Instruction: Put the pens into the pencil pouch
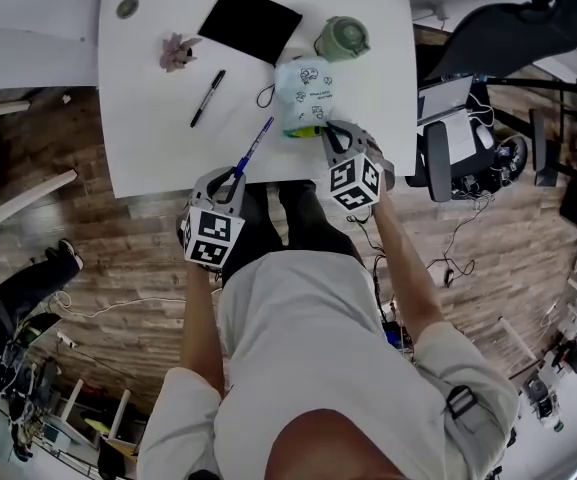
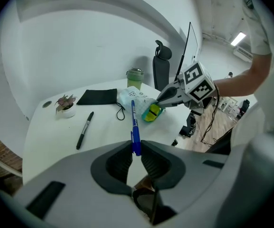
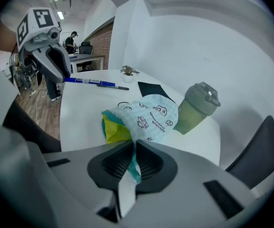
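My left gripper (image 2: 136,151) is shut on the end of a blue pen (image 2: 134,122), which sticks out over the table's near edge toward the pouch. The head view shows that same left gripper (image 1: 230,180) and blue pen (image 1: 252,147). The pencil pouch (image 3: 148,114) is pale blue checked fabric with a yellow lining, and its mouth is open toward me. My right gripper (image 3: 134,161) is shut on the pouch's teal rim; in the head view the right gripper (image 1: 333,133) sits at the near end of the pouch (image 1: 304,93). A black marker (image 1: 207,98) lies loose on the table to the left.
On the white table (image 1: 158,158) stand a green lidded cup (image 1: 342,38), a black notebook (image 1: 248,20) and a small potted plant (image 1: 176,51) at the back. A black office chair (image 1: 513,33) stands to the right. Cables lie on the wooden floor.
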